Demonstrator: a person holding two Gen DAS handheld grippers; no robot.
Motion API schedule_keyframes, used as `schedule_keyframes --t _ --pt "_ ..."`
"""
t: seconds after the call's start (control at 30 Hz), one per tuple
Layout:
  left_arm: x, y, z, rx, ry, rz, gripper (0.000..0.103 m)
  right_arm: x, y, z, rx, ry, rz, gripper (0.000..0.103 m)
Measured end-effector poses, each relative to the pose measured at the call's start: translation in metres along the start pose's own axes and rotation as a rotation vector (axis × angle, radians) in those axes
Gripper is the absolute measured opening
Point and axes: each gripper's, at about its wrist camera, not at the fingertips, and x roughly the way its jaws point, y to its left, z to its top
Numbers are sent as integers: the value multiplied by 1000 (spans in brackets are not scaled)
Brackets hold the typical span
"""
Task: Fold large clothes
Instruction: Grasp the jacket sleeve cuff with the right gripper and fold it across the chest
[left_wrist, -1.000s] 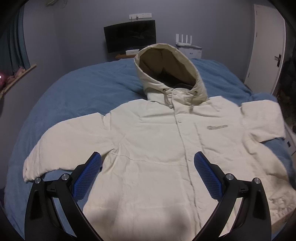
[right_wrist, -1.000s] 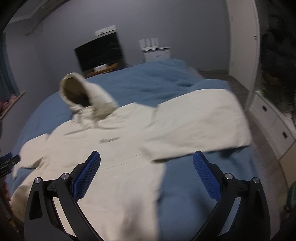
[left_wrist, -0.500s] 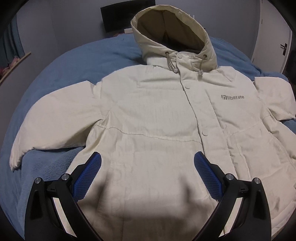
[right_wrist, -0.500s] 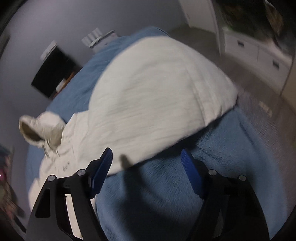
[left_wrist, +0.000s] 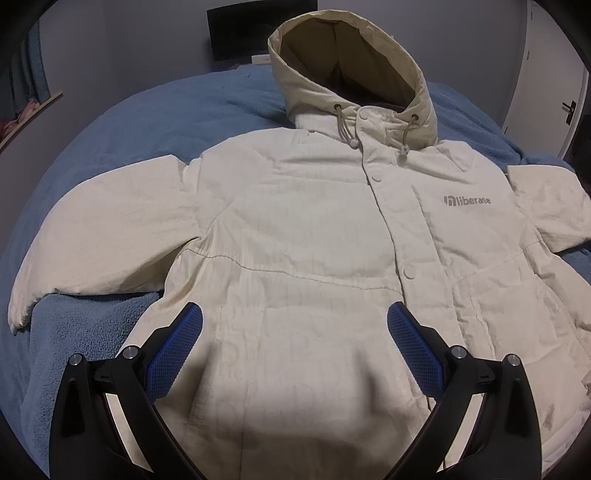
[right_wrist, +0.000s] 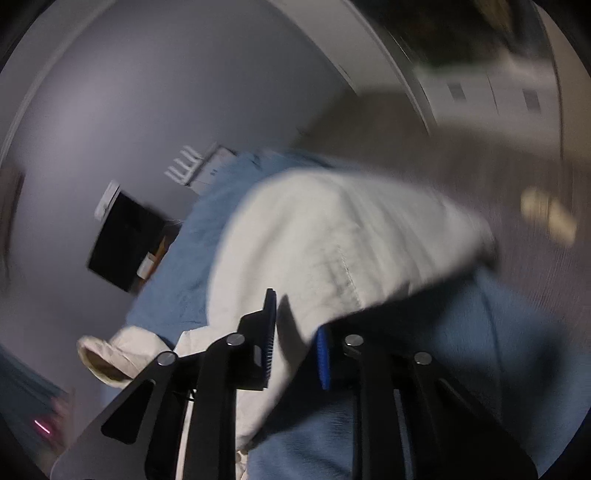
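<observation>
Cream hooded jacket (left_wrist: 295, 229) spread front-up on the blue blanket (left_wrist: 140, 122), my left gripper (left_wrist: 294, 326) wide above its lower front (touching nothing), my right gripper (right_wrist: 295, 332) just closed, pinching the sleeve (right_wrist: 332, 243) edge

The hooded jacket (left_wrist: 295, 229) lies front up on the bed (left_wrist: 147, 122), filling the middle of the left wrist view, hood (left_wrist: 347, 70) at top centre. One sleeve (left_wrist: 110, 236) stretches to the left edge, the other sleeve (left_wrist: 550, 206) to the right. A monitor (left_wrist: 258, 29) stands behind the hood, a door (left_wrist: 554, 74) at upper right. The left gripper (left_wrist: 295, 350) hangs over the jacket's lower front, bottom centre.
</observation>
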Motion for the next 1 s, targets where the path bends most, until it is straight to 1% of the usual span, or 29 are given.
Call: schedule_keyframes --t 0.07,0.1,0.2,0.23,0.3,0.33,0.4,0.47,0.5,0.57,0.6,0.63,0.7,0.8,0.83,0.87,0.9,0.97,1.0 --pt "0 -1 0 -1 -4 -1 97 -22 48 -3 -170 -72 -4 12" --pt "0 0 -1 0 -7 -1 97 -31 67 -5 -227 -91 7 12" --pt "0 -1 -1 6 -11 4 97 -56 138 -24 -415 -127 71 12" --pt "-1 -1 -1 8 -13 4 97 -59 155 -30 -457 -127 89 12" --pt "-2 -1 -1 13 -21 1 97 -63 197 -54 -546 -101 140 12" --pt "-3 -2 -2 15 -27 0 97 -64 209 -62 -568 -85 161 12" --pt "-3 0 -4 14 -36 -4 97 -58 238 -91 -598 -27 222 12" --pt "-2 2 -5 11 -39 -5 97 -48 258 -123 -613 27 258 12" --pt "-1 2 -6 10 -39 -6 97 -39 267 -144 -621 70 281 12" --pt "0 2 -8 11 -43 -4 97 -23 273 -172 -637 129 296 12" --pt "1 2 -10 13 -44 -3 97 -11 275 -192 -654 165 294 12" --pt "2 1 -11 18 -41 -2 97 -4 279 -204 -665 189 293 12" --pt "5 -1 -13 30 -36 1 97 20 275 -233 -702 270 281 12" --pt "6 -4 -14 45 -32 0 97 48 268 -255 -700 412 267 13" --pt "7 -6 -14 50 -33 -3 97 54 262 -261 -694 468 269 16" --pt "7 -7 -15 54 -34 -4 97 55 256 -264 -691 499 268 21" --pt "8 -8 -14 59 -36 -4 97 51 252 -265 -692 510 264 27" --pt "7 -11 -15 66 -43 -3 97 38 240 -261 -691 518 288 57" --pt "6 -13 -16 71 -48 -2 97 34 237 -259 -680 513 306 61"
